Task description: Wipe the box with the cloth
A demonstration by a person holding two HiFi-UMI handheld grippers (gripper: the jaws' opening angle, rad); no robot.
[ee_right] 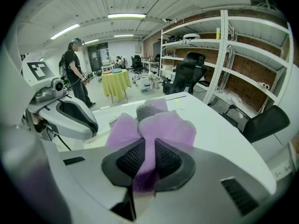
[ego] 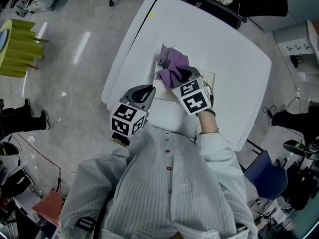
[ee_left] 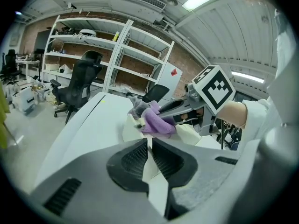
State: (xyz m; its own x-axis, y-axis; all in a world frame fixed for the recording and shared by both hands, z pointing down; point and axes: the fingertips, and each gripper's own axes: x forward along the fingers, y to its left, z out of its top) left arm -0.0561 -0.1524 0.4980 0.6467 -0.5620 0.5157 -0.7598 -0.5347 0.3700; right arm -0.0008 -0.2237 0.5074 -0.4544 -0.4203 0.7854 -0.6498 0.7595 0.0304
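Observation:
A flat cream box [ego: 210, 77] lies on the white table [ego: 219, 44]. On its far end sits a bunched purple cloth [ego: 174, 66], and my right gripper [ego: 183, 74] is shut on it from the near side. In the right gripper view the cloth [ee_right: 159, 127] runs down between the shut pads of that gripper [ee_right: 145, 149]. My left gripper [ego: 148, 91] is at the box's near left edge. The left gripper view shows it [ee_left: 150, 146] shut on a thin cream edge of the box [ee_left: 128, 127], with the cloth [ee_left: 156, 121] and right gripper [ee_left: 175, 107] just beyond.
A yellow-green table [ego: 17, 49] stands on the floor at far left. Dark chairs [ego: 222, 6] stand beyond the table and a blue one [ego: 269, 176] at near right. Shelving [ee_left: 117, 55] lines the brick wall. A person [ee_right: 74, 73] stands in the distance.

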